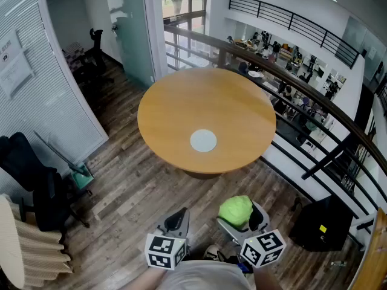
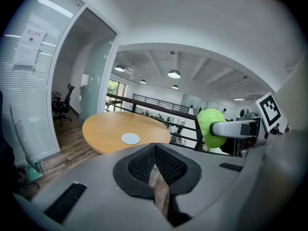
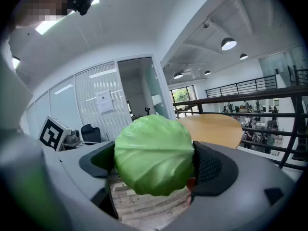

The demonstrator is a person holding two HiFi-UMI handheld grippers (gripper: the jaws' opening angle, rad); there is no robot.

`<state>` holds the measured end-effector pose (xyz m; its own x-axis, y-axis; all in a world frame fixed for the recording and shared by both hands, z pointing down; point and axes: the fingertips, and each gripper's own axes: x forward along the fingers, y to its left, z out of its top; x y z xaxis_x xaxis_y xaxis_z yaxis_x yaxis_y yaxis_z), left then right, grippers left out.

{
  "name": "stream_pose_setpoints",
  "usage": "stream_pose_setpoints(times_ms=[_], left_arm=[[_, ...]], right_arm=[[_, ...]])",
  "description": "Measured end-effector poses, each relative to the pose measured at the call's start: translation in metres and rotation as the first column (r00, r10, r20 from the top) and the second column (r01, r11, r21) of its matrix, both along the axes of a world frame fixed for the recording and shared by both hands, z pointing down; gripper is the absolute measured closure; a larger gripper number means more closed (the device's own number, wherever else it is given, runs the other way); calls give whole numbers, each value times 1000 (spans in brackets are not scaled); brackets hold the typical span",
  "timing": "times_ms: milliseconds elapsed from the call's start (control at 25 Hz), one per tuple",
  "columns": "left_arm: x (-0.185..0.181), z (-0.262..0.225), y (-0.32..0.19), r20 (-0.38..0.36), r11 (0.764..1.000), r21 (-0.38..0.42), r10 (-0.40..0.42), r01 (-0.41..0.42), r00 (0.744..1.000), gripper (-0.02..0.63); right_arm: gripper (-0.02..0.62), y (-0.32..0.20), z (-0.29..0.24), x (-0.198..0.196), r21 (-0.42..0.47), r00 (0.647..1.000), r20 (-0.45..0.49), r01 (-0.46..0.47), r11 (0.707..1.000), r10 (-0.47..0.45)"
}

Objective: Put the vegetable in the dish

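Right gripper (image 1: 243, 218) – jaws set wide, clamped on a green cabbage (image 1: 235, 209). In the right gripper view the round head (image 3: 154, 155) fills the gap between the two dark pads (image 3: 211, 166), and both pads press on its sides. The cabbage is held in the air over the wooden floor (image 1: 133, 192), short of the table and well apart from the dish.

Left gripper (image 1: 177, 220) – jaws brought together, nothing between them. The left gripper view shows the two ribbed pads (image 2: 166, 163) meeting at the tips, with floorboards visible through the narrow gap below them. It is held just beside the right gripper, at about the same height. Each gripper's marker cube shows at the lower edge of the head view.

Round wooden table (image 1: 181, 113) stands ahead of both grippers. One pale, flat, round dish (image 1: 203, 140) lies on it, toward the near edge; nothing is in it. The rest of the tabletop is bare.

A dark railing (image 1: 314, 95) curves past the far side of the table. A black office chair (image 1: 36, 180) stands at the left by a glass partition.
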<state>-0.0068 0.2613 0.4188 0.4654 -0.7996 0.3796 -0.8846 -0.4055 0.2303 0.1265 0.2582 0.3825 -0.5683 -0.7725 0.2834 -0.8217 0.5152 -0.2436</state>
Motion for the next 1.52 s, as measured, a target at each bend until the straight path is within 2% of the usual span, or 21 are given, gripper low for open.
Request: stream_pose_setpoints(times_ms=[400, 840, 1520], left_arm=[[2, 0, 3, 2, 1000, -4, -2, 2, 1000, 584], [-7, 1, -1, -2, 1000, -13, 10, -10, 1000, 584], [-58, 12, -10, 13, 999, 2, 46, -46, 999, 584]], right_arm=[[124, 1, 0, 5, -4, 1000, -3, -1, 1000, 1], [124, -4, -1, -7, 3, 1000, -28, 7, 1000, -7], [124, -13, 0, -31, 18, 996, -57, -72, 997, 73]])
